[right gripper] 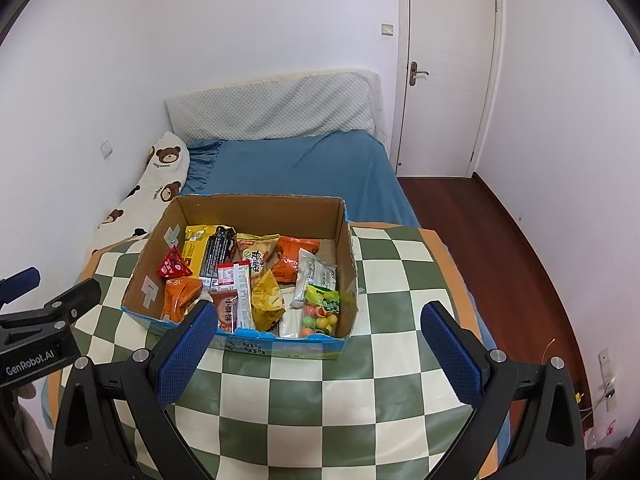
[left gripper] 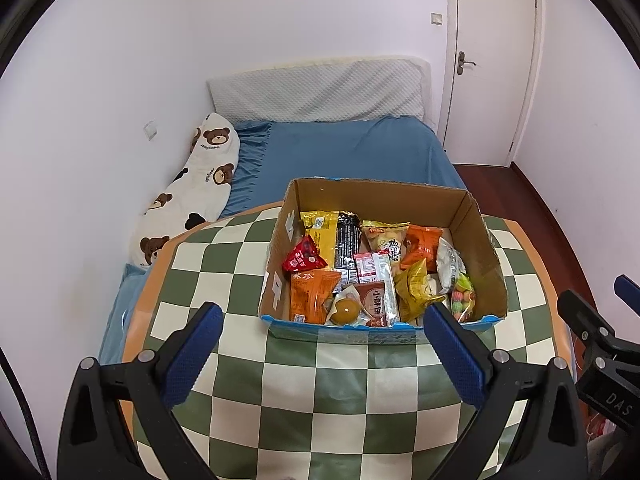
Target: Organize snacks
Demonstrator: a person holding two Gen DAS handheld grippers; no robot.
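Note:
An open cardboard box [left gripper: 486, 236] with a blue printed front sits on a green-and-cream checked cloth [left gripper: 320, 400]. It holds several snack packets: a red triangular pack [left gripper: 303, 258], an orange pack [left gripper: 312, 294], a yellow pack [left gripper: 320, 236] and a bag of coloured candies [left gripper: 463, 298]. My left gripper [left gripper: 322, 316] is open and empty, just short of the box front. The box also shows in the right wrist view [right gripper: 346, 240], with the candy bag [right gripper: 322, 312] at its near right. My right gripper [right gripper: 318, 314] is open and empty before the box.
A bed with a blue sheet [left gripper: 340, 152] lies behind the table, with a bear-print pillow [left gripper: 192, 200] on its left. A white door [right gripper: 448, 64] and dark wood floor [right gripper: 500, 248] are on the right. The other gripper shows at the right edge [left gripper: 600, 344].

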